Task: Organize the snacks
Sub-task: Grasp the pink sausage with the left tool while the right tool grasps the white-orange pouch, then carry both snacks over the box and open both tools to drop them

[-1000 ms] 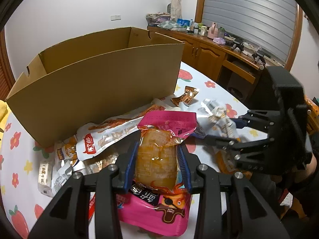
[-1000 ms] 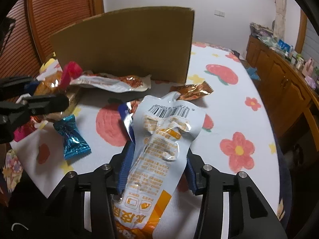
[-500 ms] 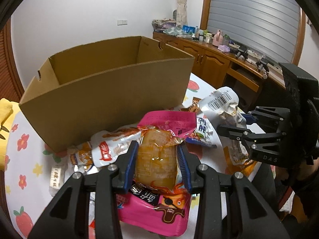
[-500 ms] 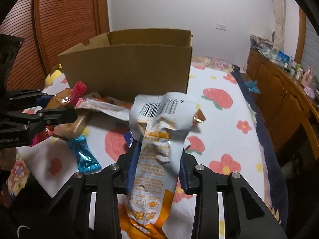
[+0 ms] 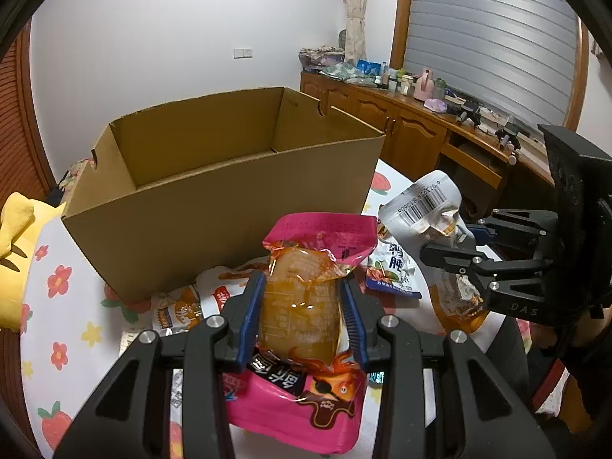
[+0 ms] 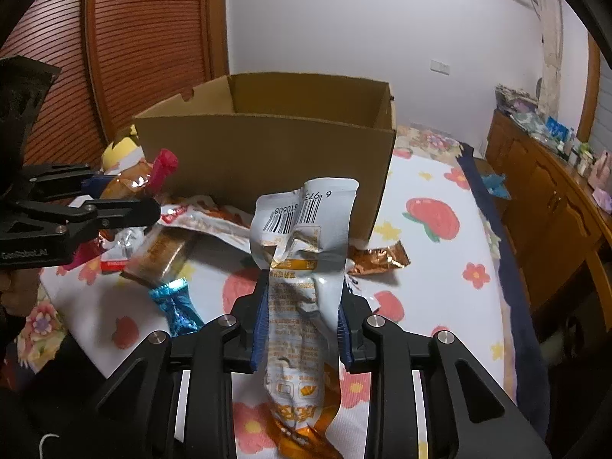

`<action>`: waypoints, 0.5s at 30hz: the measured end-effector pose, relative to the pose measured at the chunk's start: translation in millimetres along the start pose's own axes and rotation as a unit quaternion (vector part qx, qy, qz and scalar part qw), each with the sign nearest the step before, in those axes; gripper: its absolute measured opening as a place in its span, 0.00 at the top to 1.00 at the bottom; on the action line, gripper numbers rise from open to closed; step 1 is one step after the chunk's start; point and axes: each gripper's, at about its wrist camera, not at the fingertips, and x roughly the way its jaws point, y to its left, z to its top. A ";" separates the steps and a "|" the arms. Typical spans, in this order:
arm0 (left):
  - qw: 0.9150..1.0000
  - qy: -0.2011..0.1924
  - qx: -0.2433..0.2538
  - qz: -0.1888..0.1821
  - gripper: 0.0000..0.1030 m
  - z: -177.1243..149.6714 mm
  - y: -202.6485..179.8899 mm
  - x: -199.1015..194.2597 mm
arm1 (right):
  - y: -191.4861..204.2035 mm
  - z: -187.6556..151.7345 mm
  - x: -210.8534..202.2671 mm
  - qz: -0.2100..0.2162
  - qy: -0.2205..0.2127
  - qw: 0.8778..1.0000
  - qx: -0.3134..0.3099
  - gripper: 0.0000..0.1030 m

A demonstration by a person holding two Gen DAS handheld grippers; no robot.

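Observation:
My left gripper point(image 5: 302, 298) is shut on a pink snack pack point(image 5: 306, 306) with an orange clear window and holds it above the table, in front of the open cardboard box point(image 5: 214, 199). My right gripper point(image 6: 302, 317) is shut on a silver and orange snack pouch point(image 6: 302, 275) with a barcode, held upright before the same box point(image 6: 267, 153). Each gripper shows in the other's view: the right one point(image 5: 451, 256) with its pouch point(image 5: 424, 206), the left one point(image 6: 149, 206) with its pack point(image 6: 130, 183). The box interior that shows looks empty.
Loose snacks lie on the flowered tablecloth point(image 6: 432, 252) before the box: a white and orange pack point(image 5: 183, 306), a blue and white pack point(image 5: 390, 271), a blue foil candy point(image 6: 176, 306), a copper wrapper point(image 6: 378, 260), a brown bar point(image 6: 164, 252). A yellow plush point(image 5: 15, 252) sits left. Wooden cabinets point(image 5: 413, 134) stand behind.
Both grippers have risen with their packs, from low over the table to the height of the box rim. The box interior has come into view.

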 end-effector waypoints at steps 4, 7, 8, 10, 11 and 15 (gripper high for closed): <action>1.000 -0.007 -0.001 0.004 0.63 3.3 2.9 -3.8 | 1.9 5.9 -5.9 0.003 -0.012 1.000 -0.004 0.73; 1.000 -0.013 -0.004 0.006 0.63 7.6 6.3 -8.4 | 2.5 11.5 -10.2 0.006 -0.023 1.000 -0.006 0.73; 1.000 -0.016 -0.004 0.007 0.63 9.8 7.9 -10.0 | 2.4 13.6 -11.7 0.007 -0.026 1.000 -0.006 0.73; 1.000 -0.022 -0.004 0.010 0.63 15.7 11.3 -13.5 | 2.8 20.0 -15.6 0.010 -0.034 0.999 -0.008 0.73; 1.000 -0.026 -0.003 0.013 0.63 19.6 13.4 -15.8 | 2.9 24.4 -17.6 0.010 -0.038 0.999 -0.010 0.73; 0.999 -0.042 0.001 0.021 0.63 37.1 23.4 -23.3 | 3.9 52.0 -25.9 0.009 -0.061 0.998 -0.023 0.73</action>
